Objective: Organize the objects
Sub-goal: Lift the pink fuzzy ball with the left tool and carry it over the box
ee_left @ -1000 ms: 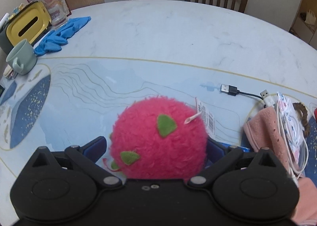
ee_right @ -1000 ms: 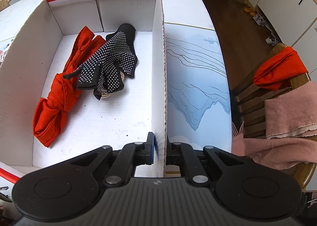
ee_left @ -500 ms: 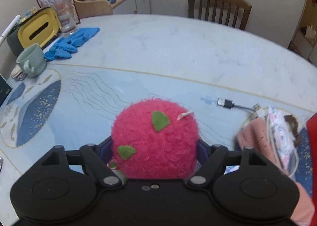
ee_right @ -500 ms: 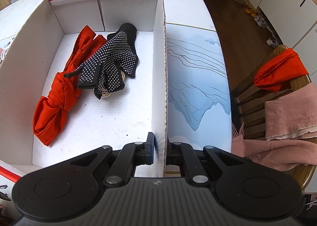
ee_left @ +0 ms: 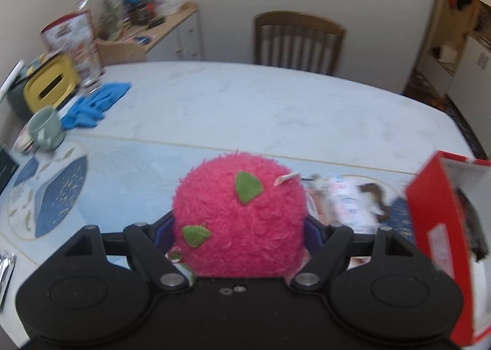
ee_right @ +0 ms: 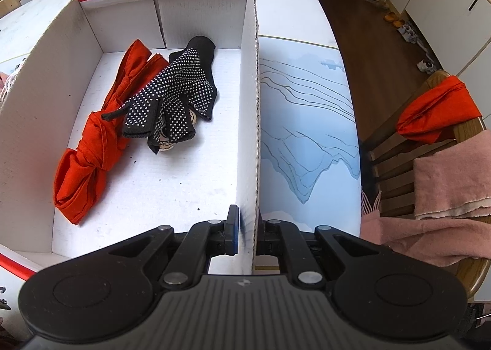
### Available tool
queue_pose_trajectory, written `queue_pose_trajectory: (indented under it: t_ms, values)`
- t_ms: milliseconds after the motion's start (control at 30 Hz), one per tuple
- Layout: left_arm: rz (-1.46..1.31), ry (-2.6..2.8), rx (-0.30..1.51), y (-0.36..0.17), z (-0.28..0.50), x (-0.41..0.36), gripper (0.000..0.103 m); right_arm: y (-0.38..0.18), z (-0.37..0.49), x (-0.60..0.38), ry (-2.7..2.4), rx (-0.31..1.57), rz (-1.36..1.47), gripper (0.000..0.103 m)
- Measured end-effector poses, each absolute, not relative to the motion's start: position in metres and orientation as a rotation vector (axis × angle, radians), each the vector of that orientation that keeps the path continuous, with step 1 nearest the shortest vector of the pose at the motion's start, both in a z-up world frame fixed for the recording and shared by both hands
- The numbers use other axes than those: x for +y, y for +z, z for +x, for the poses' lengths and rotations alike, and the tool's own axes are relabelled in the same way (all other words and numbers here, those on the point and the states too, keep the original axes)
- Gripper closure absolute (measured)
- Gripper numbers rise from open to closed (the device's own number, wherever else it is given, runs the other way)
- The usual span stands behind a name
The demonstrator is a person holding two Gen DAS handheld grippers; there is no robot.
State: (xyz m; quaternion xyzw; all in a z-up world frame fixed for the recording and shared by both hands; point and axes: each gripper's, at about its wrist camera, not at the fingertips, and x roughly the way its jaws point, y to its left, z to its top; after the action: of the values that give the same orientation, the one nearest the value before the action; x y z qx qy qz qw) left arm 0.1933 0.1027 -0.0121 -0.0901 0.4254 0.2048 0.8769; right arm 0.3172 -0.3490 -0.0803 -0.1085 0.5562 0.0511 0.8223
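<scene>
Left gripper [ee_left: 239, 227]: clamped on fuzzy round pink plush toy with green felt leaves [ee_left: 239, 215], toy wedged between the two blue-padded fingers and raised above pale blue printed table mat [ee_left: 129, 166]. Just right of toy, blurred: small printed pouch [ee_left: 349, 205] on the mat; farther right, red outer wall of open white-lined red cardboard box [ee_left: 429, 227]. Left and beyond: grey-green ceramic mug [ee_left: 46, 130], crumpled blue glove [ee_left: 92, 104], yellow-lidded tissue holder [ee_left: 50, 87] at far left of white marble-look table [ee_left: 260, 104]. Brown wooden slat-back chair [ee_left: 299, 40] behind far table edge. Right gripper [ee_right: 245, 227]: closed down narrowly on right-hand side wall of the box [ee_right: 250, 104], one finger inside, one outside. Inside box, toward middle: knotted red cloth [ee_right: 92, 147] along left part of floor, black glove with white grip dots [ee_right: 181, 95] beside and partly over it, a small round item half hidden under glove fingers, not identifiable. Right of table: wooden chair draped with pink towel [ee_right: 451, 178] and a second red cloth [ee_right: 435, 113].
</scene>
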Motion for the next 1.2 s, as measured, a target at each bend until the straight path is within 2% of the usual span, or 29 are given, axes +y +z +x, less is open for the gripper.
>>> queue_pose_trajectory:
  t_ms: [600,900,1200]
  values:
    - [-0.042,0.023,0.838,0.024,0.235,-0.055,0.024,-0.081,0.316,-0.354,0.138,1.163,-0.211,0.097]
    - [0.057,-0.111,0.857,0.012,0.271,-0.133,0.024,-0.08,0.316,-0.355,0.154,1.156,-0.202,0.096]
    - [0.139,-0.147,0.886,-0.008,0.308,-0.178,0.024,-0.08,0.317,-0.358,0.171,1.152,-0.197,0.097]
